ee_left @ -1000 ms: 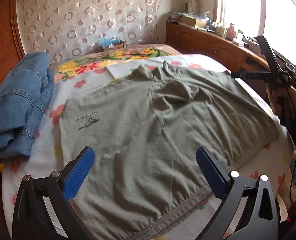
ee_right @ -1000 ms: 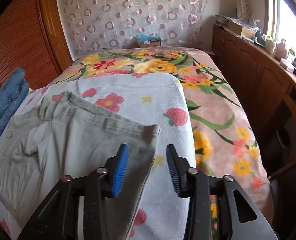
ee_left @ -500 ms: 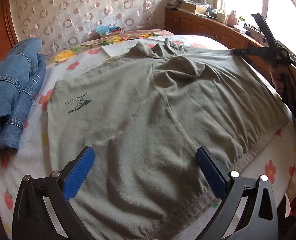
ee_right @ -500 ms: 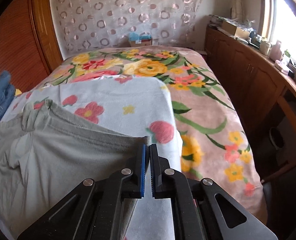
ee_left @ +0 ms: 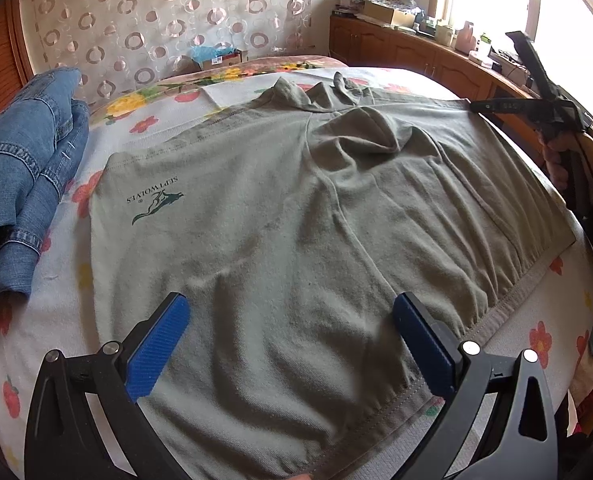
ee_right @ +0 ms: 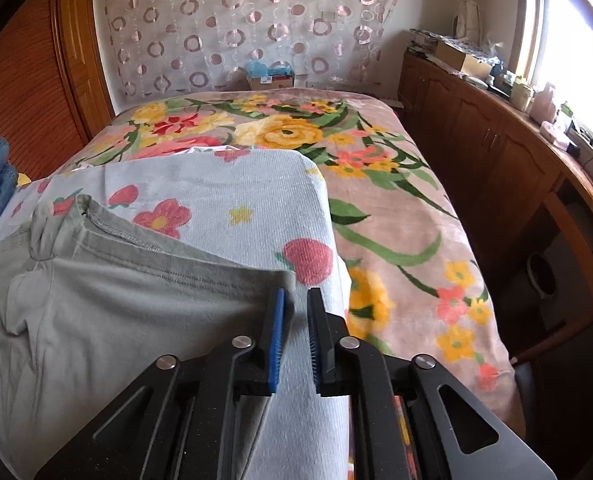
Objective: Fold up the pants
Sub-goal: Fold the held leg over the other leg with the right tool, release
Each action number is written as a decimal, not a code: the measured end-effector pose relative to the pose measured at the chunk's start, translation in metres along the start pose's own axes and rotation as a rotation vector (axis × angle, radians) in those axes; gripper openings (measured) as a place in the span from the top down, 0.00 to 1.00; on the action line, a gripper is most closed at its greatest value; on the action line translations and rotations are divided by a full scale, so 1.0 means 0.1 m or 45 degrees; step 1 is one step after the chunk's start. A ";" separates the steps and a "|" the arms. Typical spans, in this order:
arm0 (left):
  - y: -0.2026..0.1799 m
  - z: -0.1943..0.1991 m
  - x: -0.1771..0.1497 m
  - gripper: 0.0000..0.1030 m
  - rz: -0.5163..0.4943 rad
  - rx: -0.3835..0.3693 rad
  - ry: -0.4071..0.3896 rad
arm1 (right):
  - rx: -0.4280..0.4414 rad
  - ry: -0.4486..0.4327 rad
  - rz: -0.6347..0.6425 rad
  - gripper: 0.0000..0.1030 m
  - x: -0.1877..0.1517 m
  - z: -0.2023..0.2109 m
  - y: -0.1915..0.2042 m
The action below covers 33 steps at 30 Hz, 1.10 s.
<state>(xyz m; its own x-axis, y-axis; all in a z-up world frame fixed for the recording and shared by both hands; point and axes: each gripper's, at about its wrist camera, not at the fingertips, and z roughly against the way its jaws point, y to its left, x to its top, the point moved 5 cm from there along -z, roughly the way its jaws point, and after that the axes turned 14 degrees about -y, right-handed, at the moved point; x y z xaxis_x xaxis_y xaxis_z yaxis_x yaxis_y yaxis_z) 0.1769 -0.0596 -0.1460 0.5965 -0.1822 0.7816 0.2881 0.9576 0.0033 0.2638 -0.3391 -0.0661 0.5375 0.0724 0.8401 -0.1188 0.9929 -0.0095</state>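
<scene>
Grey-green pants (ee_left: pixel 296 208) with a dark green logo (ee_left: pixel 156 204) lie spread flat on the floral sheet (ee_left: pixel 56 320). My left gripper (ee_left: pixel 288 304) hovers open and wide over the near waistband part, nothing between its blue pads. My right gripper (ee_right: pixel 297 294) sits at the pants' (ee_right: pixel 116 312) far right corner. Its jaws are opening, a narrow gap apart. The corner lies by the left pad (ee_right: pixel 277 336), and only sheet shows in the gap. In the left wrist view the right gripper (ee_left: pixel 474 106) reaches that corner, held by a hand (ee_left: pixel 556 156).
A pile of blue jeans (ee_left: pixel 24 184) lies at the bed's left edge. A flowered blanket (ee_right: pixel 376 200) covers the far part of the bed. Wooden cabinets (ee_right: pixel 496 152) with cluttered tops run along the right under the window. A small box (ee_right: pixel 270 76) sits by the headboard.
The right gripper went from open to shut at the pants' corner, and now its jaws have parted slightly. The left gripper stayed open, its view tipped lower over the pants.
</scene>
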 end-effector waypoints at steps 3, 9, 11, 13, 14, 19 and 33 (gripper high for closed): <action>0.00 0.00 0.00 0.01 0.003 0.002 -0.002 | 0.023 -0.032 0.017 0.65 -0.06 0.22 0.03; 0.00 0.00 -0.01 0.00 0.006 0.005 -0.004 | 0.147 -0.087 0.022 0.52 -0.46 0.86 0.24; 0.00 0.00 -0.01 0.00 0.006 0.005 -0.005 | 0.188 -0.070 0.024 0.52 -0.65 1.04 0.32; 0.00 0.00 -0.01 0.00 0.006 0.006 -0.004 | 0.208 -0.064 0.033 0.51 -0.79 1.13 0.38; 0.00 0.01 -0.01 0.00 0.006 0.007 -0.004 | 0.214 -0.056 0.035 0.51 -0.84 1.15 0.41; 0.00 0.01 -0.02 0.00 0.008 0.013 -0.005 | 0.146 -0.049 0.052 0.51 -1.06 1.22 0.39; 0.22 0.36 -0.16 0.02 0.063 -0.016 -0.018 | 0.101 -0.028 0.100 0.42 -1.05 1.14 0.61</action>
<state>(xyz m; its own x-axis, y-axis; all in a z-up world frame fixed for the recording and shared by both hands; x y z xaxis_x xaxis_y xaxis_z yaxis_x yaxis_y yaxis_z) 0.1463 -0.0272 -0.1361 0.5995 -0.1311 0.7896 0.2678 0.9625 -0.0435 0.1055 -0.2973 -0.0929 0.5054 0.1470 0.8503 -0.2260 0.9735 -0.0340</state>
